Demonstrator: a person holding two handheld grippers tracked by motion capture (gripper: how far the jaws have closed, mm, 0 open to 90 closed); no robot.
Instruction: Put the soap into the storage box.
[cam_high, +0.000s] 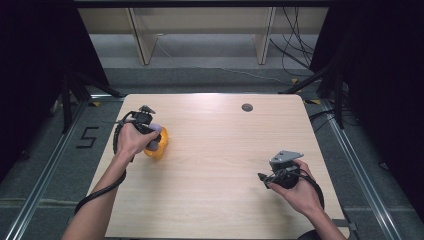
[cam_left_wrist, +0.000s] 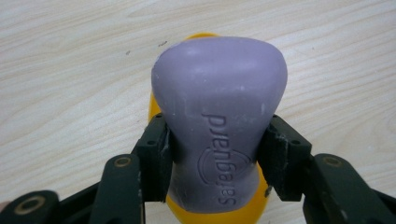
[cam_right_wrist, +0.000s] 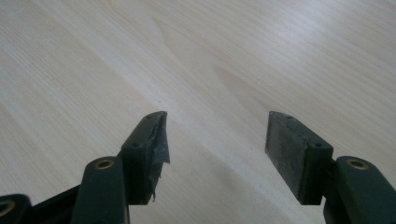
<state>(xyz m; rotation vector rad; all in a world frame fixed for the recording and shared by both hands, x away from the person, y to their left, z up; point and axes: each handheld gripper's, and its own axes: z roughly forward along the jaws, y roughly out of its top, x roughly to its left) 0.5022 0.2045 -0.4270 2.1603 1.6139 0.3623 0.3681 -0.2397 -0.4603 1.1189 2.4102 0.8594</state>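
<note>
The left hand-held gripper is clamped on a purple soap bar, its two black pads pressing the bar's narrow waist from either side. In the left gripper view the bar's long axis runs from 6 toward 12 o'clock, straight out along the jaws, with the wide rounded end farthest from the hand. Directly under the bar lies a yellow dish, its rim showing at 12 and at 6 o'clock of the soap; whether the bar touches it cannot be told.

In the high view this group sits at about 9 o'clock on the worktop. The right hand-held gripper hangs well apart at about 4 o'clock, jaws spread and empty over bare wood. The left hand is plainly the nearer for whatever comes next.
</note>
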